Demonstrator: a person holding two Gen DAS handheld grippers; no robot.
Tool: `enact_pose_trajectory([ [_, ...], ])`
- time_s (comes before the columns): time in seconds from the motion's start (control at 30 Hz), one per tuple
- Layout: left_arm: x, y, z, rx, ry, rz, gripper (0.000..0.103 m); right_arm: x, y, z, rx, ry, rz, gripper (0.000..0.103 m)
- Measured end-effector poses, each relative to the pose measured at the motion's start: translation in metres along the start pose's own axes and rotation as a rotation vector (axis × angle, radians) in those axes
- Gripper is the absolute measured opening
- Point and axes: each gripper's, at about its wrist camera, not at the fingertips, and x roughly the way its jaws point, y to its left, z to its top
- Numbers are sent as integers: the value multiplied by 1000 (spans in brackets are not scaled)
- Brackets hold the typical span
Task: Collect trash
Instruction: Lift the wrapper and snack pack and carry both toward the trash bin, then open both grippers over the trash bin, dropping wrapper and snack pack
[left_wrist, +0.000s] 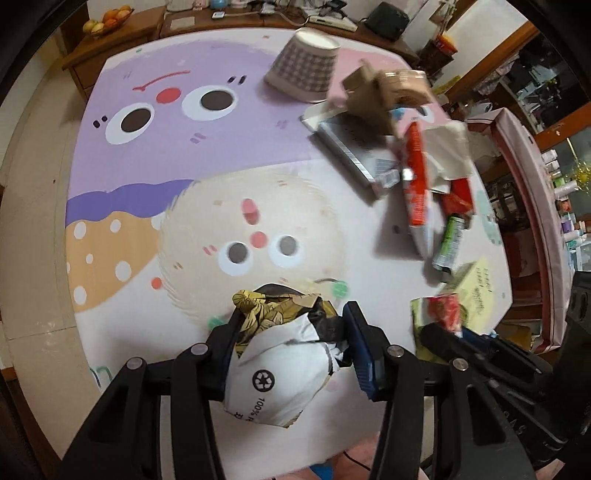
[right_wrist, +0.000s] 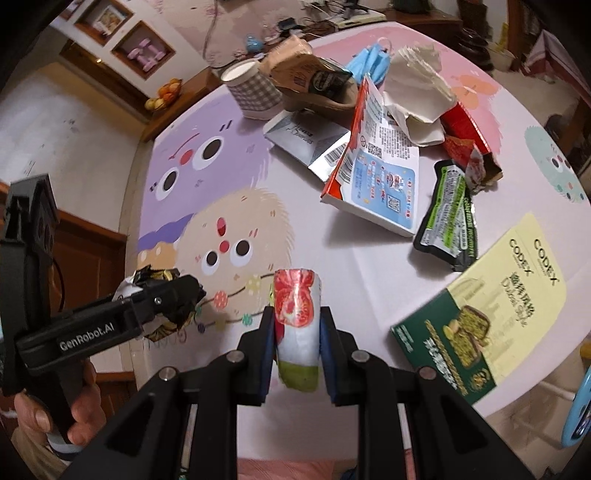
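Cartoon-print tablecloth strewn with litter, left jaws clamping crumpled bag, right jaws clamping tomato wrapper

Between my left fingers sits a crumpled white bag with a recycling mark and a black-and-yellow leafy print at its top, lifted off the tablecloth near its front edge. My right fingers pinch a flattened wrapper upright, tomato picture above, white middle, green below. Toward the tablecloth's far right corner lies the loose heap: a red-and-white printed carton, crumpled beige paper, a black-and-green pouch, and a green-and-yellow box lying flat at the right edge.
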Motion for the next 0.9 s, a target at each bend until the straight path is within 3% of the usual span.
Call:
enact_pose_trajectory([
  [0.27, -26, -69, -50, -24, -89, -23, 49, -39, -19, -27, -115, -18, 77, 22],
  [0.57, -25, -146, -127, -138, -172, -48, 49, -83, -92, -79, -254, 23, 119, 22],
  [0.73, -8, -174, -167, -169, -159, -83, 49, -88, -133, -107, -259, 71, 109, 22],
  [0.9, 25, -183, -204, -165, -129, -82, 49, -65, -168, -139, -221, 139, 88, 22],
])
